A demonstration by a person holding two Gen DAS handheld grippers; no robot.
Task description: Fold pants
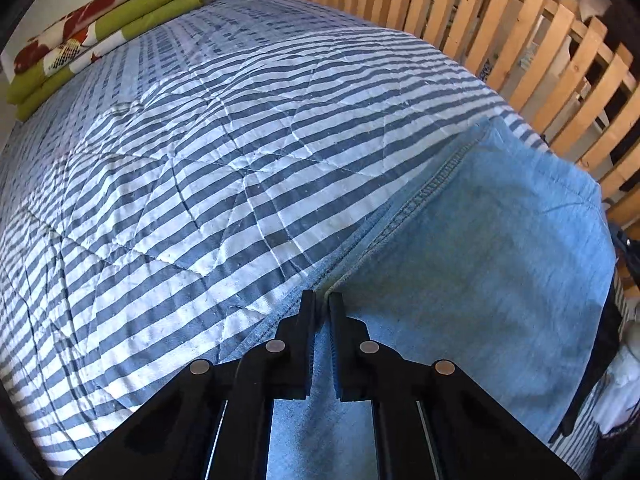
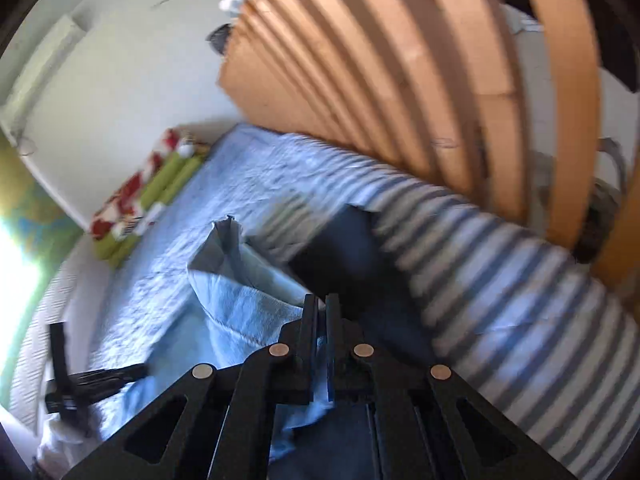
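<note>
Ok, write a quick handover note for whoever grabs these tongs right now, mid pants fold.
Left tongs: shut on the light blue pants, pinching an edge by the seam.
Right tongs: shut on the pants' fabric; that view is blurred.
The pants lie on the striped quilt, beside the wooden slats.
Done: both ends gripped.
Left: probably carry the fold over, lay it flat, smooth, release.

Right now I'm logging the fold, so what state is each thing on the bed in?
pants: light denim, lying on the bed, one part lifted in the right wrist view
left gripper: shut on the pants' edge
right gripper: shut on the pants' fabric
striped quilt: spread flat, slightly creased
floral blanket: folded, at the far end
</note>
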